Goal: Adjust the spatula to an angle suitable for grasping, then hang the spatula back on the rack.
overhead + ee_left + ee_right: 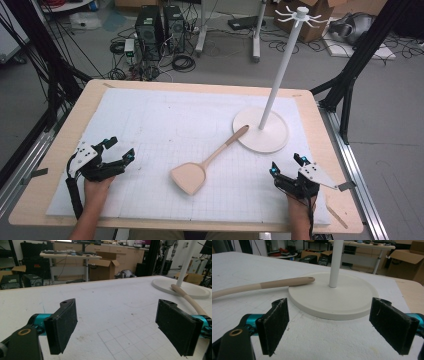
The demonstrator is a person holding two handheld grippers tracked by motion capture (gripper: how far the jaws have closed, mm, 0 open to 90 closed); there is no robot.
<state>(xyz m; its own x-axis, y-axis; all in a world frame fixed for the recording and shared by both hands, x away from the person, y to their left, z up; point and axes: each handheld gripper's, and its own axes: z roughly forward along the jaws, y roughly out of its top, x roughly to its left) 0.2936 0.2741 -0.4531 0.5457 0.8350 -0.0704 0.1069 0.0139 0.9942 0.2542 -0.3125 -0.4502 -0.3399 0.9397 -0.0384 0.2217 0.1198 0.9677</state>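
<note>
High view: both grippers idle, spatula [200,166] lying mid-mat with its handle tip resting on the stand's base [272,140].

I judge a careless lift could drag that handle and knock the tall stand [285,60]. My left gripper [116,151] and right gripper [286,167] sit low near the front edge, jaws wide apart, holding nothing.

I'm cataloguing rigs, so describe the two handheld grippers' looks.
Both match. The left gripper and right gripper have black bodies, teal joints at the finger roots and a grey three-cornered plate on top. The fingers are flat, black, rough-faced pads; a brass-ringed hole sits nearby. A black cable trails from each. No sleeves show.
</note>
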